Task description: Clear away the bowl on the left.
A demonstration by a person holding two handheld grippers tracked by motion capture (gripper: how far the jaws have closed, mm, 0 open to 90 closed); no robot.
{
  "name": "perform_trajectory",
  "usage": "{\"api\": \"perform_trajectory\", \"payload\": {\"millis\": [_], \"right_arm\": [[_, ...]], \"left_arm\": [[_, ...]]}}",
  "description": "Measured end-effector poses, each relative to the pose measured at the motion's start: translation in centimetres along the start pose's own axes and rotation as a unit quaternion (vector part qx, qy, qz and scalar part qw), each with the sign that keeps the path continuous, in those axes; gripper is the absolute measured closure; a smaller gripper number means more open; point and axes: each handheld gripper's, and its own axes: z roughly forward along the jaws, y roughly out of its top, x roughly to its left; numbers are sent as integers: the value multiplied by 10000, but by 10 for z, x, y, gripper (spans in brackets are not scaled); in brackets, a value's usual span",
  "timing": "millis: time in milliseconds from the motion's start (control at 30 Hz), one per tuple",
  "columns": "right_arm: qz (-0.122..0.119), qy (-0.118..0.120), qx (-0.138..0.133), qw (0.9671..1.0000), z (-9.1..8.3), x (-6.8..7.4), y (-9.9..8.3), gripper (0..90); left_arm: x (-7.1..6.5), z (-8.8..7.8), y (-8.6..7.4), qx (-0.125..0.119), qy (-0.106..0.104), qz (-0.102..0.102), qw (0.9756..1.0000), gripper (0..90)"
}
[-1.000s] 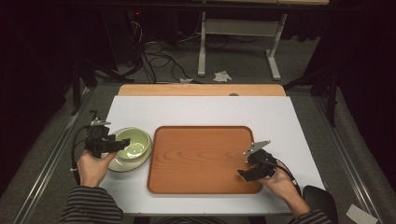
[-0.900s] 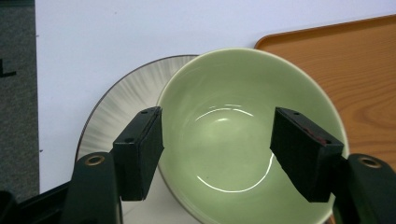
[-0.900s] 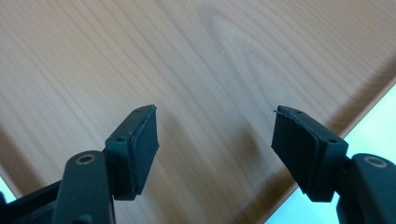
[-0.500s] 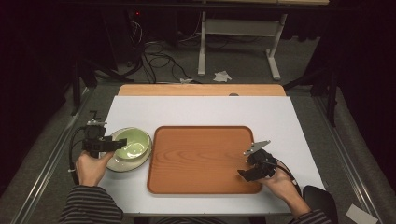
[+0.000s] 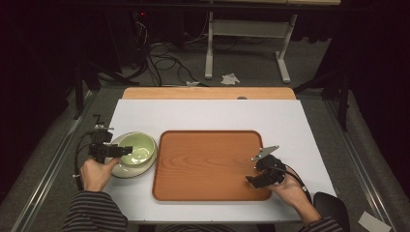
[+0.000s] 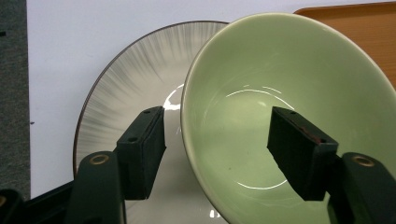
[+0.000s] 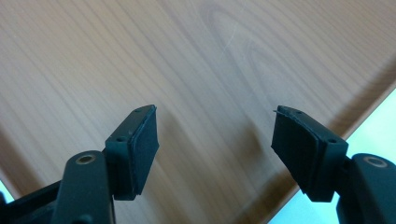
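The left gripper (image 5: 126,151) has its jaws apart, straddling the near wall of the green bowl (image 6: 289,121): one jaw sits inside the bowl, the other outside it over the plate (image 6: 135,88). No pad presses the rim yet, so nothing is gripped. The bowl rests on the plate at about 9 o'clock of the tray (image 5: 208,140), just beside its left edge, and in the left gripper view the bowl looks off-centre, shifted toward the tray side of the plate.

The right gripper (image 7: 215,140) hangs over the tray's wood near its 4 o'clock corner, jaws wide apart and empty.

The main risk is likely the pinch itself. The bowl wall is glazed, curved and sloped, so closing on it near the lip could let it squirt out upward or swing down once lifted, since the weight hangs to one side of the hold. A slipped bowl would strike the plate and could chip either piece.

A second risk: if the outer jaw dips low while closing, it may catch the plate and drag or tip it along, perhaps shoving it against the tray edge.

A lift that clears the tray rim too low could knock the bowl loose there.
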Motion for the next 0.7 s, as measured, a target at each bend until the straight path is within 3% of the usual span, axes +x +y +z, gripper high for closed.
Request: {"api": "perform_trajectory", "payload": {"millis": [367,700], "right_arm": [[-14,-8,18,10000,0,0,0,334],[-17,-10,21,10000,0,0,0,334]], "left_arm": [[0,10,2,249,123,-100,9996,477],[4,13,3,395,73,-186,9990,609]]}}
